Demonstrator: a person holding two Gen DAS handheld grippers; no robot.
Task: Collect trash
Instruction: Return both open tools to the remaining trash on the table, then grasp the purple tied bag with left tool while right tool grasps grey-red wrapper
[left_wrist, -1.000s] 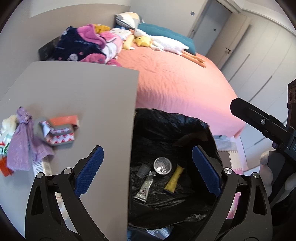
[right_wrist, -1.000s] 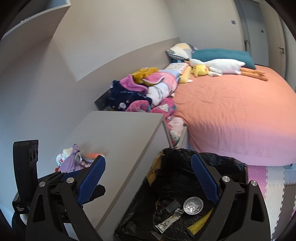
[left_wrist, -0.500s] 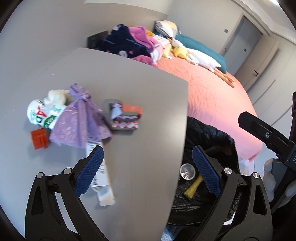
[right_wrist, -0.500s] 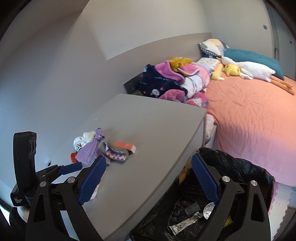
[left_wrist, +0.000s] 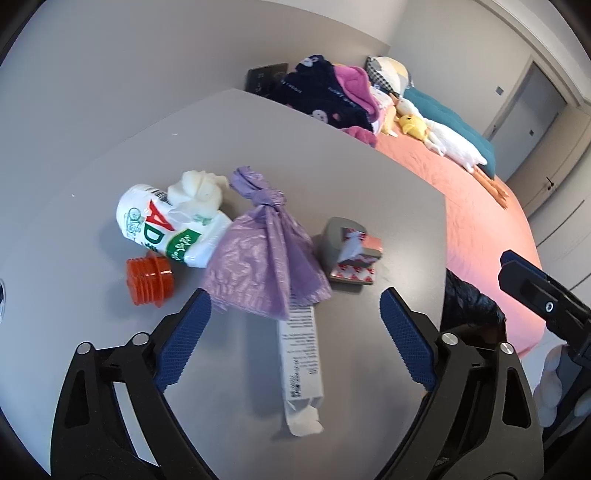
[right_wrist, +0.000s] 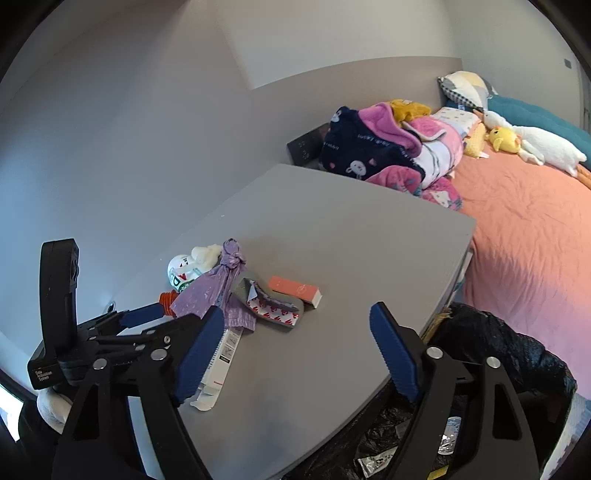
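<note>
The left tongs (left_wrist: 295, 339) hang over the grey table (left_wrist: 332, 155). Their blue jaws stand wide apart and are closing, with nothing pinched. The long white box (left_wrist: 301, 365) lies on the table right between them. The purple bag (left_wrist: 264, 258) lies just past the tips, over the box's far end. A white bottle (left_wrist: 162, 229) and an orange cap (left_wrist: 149, 281) lie beside the bag. The right tongs (right_wrist: 301, 360) are also spread and closing over bare table, pinching nothing. The black trash bag (right_wrist: 517, 354) sits beside the table.
</note>
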